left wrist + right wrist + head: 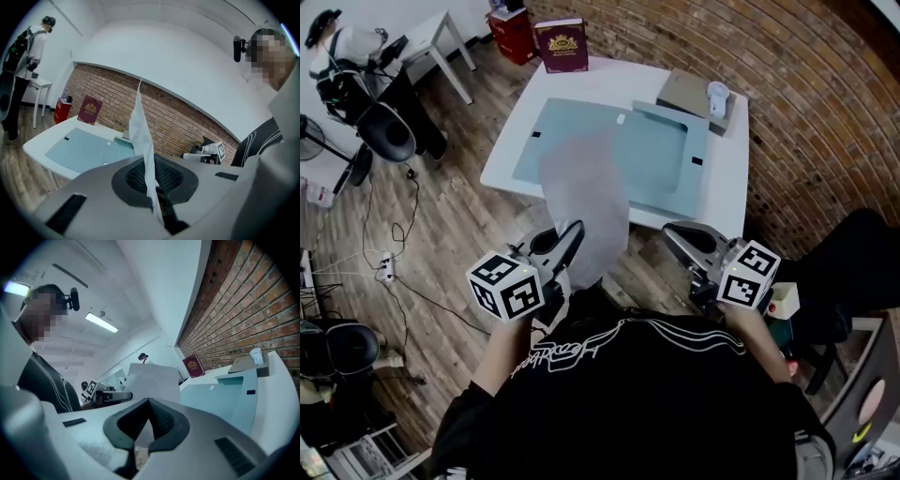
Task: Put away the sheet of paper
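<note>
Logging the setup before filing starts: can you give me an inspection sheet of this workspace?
Surface: white table, pale blue mat on it.
Job's things: sheet of paper, held up by left tool.
Clutter: maroon book, flat brown box, white cup at the far edge.
Tools: left shut on the paper; right tool shut, empty.
Cables: power strip and leads on the floor.
Surroundings: brick wall, wood floor, person at another desk.
</note>
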The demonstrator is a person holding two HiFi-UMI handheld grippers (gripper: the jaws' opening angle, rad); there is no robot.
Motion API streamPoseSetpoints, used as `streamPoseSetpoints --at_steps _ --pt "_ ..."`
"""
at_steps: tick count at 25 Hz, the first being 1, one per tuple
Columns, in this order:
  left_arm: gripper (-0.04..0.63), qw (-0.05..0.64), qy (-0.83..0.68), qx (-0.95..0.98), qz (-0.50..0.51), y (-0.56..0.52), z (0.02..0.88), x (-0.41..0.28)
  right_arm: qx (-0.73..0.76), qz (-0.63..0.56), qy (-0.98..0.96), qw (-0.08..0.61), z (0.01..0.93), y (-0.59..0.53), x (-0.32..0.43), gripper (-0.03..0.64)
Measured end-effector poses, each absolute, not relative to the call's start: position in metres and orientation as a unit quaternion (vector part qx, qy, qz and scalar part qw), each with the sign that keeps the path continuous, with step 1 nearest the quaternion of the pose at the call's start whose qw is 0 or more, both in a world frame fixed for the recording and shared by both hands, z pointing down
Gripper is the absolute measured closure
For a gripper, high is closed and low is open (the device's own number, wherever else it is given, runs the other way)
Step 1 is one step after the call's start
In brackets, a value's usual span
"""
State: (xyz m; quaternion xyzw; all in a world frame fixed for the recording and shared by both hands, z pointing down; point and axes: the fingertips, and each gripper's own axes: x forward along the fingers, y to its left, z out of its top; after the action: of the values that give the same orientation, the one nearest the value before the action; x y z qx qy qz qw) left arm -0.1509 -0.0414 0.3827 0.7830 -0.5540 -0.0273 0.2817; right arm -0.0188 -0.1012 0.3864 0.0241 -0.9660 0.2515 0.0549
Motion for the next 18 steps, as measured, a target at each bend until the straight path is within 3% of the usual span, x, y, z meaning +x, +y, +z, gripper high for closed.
streamPoseSetpoints --at_steps 18 --pt "0.565 0.305 -0.444 0.842 -0.040 -0.165 0.361 -0.300 0.157 0.238 -0.958 0.018 0.366 -0.181 -0.120 0.615"
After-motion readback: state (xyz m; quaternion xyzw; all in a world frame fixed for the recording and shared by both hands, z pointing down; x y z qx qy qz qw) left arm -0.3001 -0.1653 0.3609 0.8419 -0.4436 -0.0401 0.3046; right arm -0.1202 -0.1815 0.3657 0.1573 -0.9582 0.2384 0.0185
